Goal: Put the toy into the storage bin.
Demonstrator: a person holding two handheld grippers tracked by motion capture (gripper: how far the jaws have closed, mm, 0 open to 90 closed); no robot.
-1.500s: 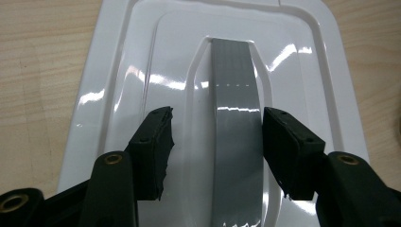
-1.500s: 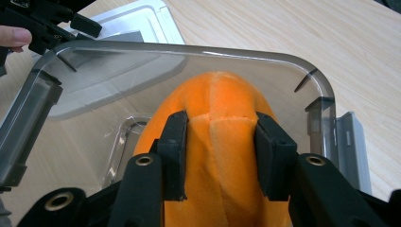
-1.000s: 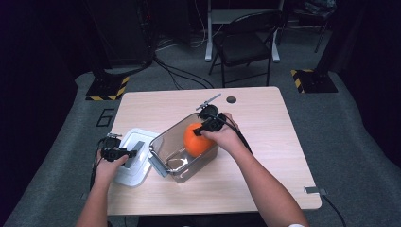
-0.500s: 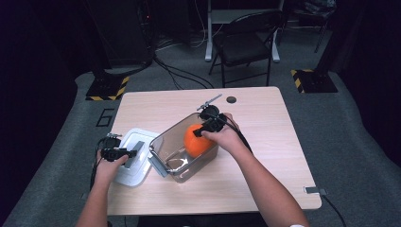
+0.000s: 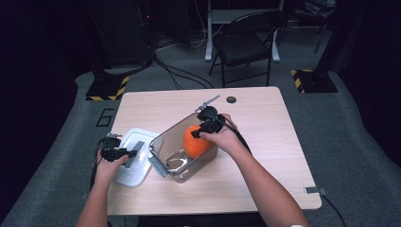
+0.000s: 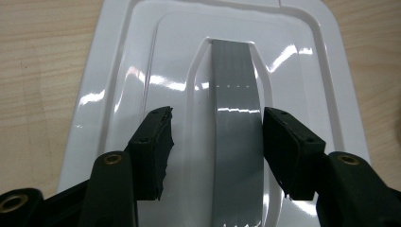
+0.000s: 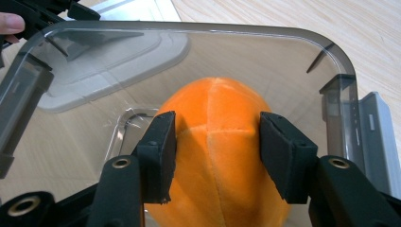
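A soft orange plush ball with stitched seams (image 7: 215, 156) is held between the jaws of the right gripper (image 5: 204, 128), which are pressed against its two sides, inside the clear grey-tinted plastic box (image 5: 166, 142). It is judged that the ball is being lowered into the box; for this to be done well, the ball should be kept clear of the walls and released only when it rests on the bottom. The left gripper (image 6: 215, 142) is spread wide, its jaws on either side of the grey handle strip (image 6: 235, 118) of the white glossy plastic lid (image 6: 118, 94), which lies just beside the box. The pale wooden table (image 5: 265, 142) is standing on grey carpet in a dark room, with a black folding chair (image 5: 246, 45) and cables behind.
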